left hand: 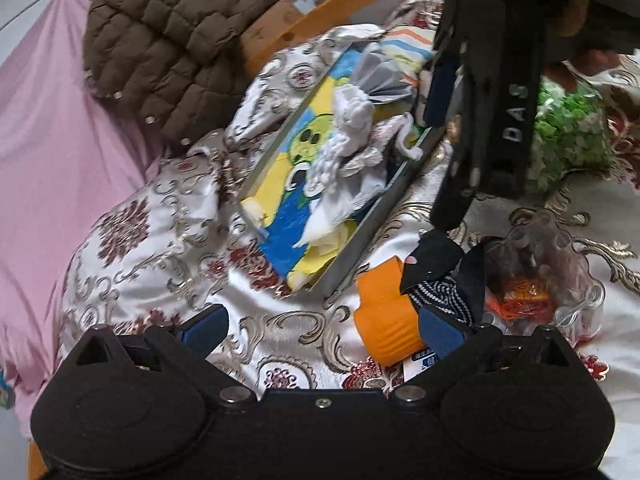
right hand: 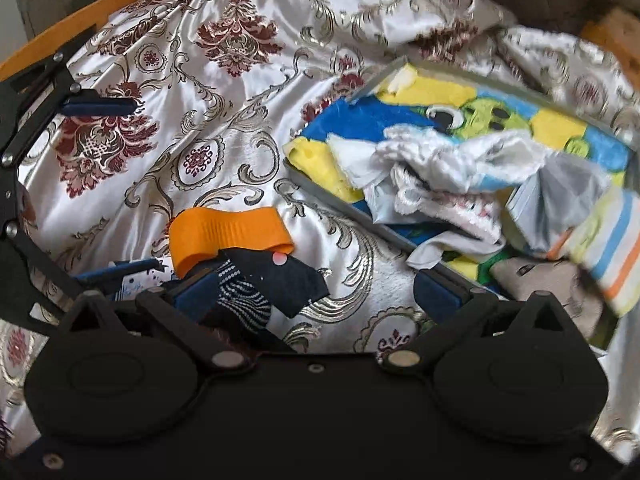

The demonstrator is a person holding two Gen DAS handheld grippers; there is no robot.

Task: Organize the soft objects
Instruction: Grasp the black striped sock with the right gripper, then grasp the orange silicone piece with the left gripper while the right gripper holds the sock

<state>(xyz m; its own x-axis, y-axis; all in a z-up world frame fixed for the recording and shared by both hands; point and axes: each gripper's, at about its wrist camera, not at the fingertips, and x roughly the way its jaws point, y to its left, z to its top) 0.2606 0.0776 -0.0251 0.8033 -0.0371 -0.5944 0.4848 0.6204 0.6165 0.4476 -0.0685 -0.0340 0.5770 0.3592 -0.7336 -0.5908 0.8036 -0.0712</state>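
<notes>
Reaching for: the dark sock (right hand: 276, 280), a navy piece with a white-striped cuff and a pale dot, judged to be the next soft thing to go into the tray (right hand: 320, 190); it lies on the patterned satin cloth (right hand: 168, 92), partly under an orange strap (right hand: 228, 236)

Direction from tools: in the right wrist view the sock sits low and left of centre, just in front of the right gripper (right hand: 316, 294), overlapping its left finger; in the left wrist view the same sock (left hand: 436, 276) sits low and right, against the right finger of the left gripper (left hand: 320, 328)

Long axis: the sock runs roughly from the striped cuff near the tools out toward the tray, slanted; exact lay is partly hidden by the strap

Nearer hand: both are close; the right looks the better placed, by my reading, since the sock lies partly between its fingers

Right tool: jaws spread wide, nothing held

Left tool: jaws spread wide, nothing gripped; sock and strap only beside one finger

Tray: up and right of the sock, near but apart; lined with a blue-yellow cartoon towel (right hand: 400, 120), with pale cloths (right hand: 452, 160) heaped on it and a striped cloth (right hand: 608, 236) at its far right

Risk: closing on the strap along with the sock
</notes>
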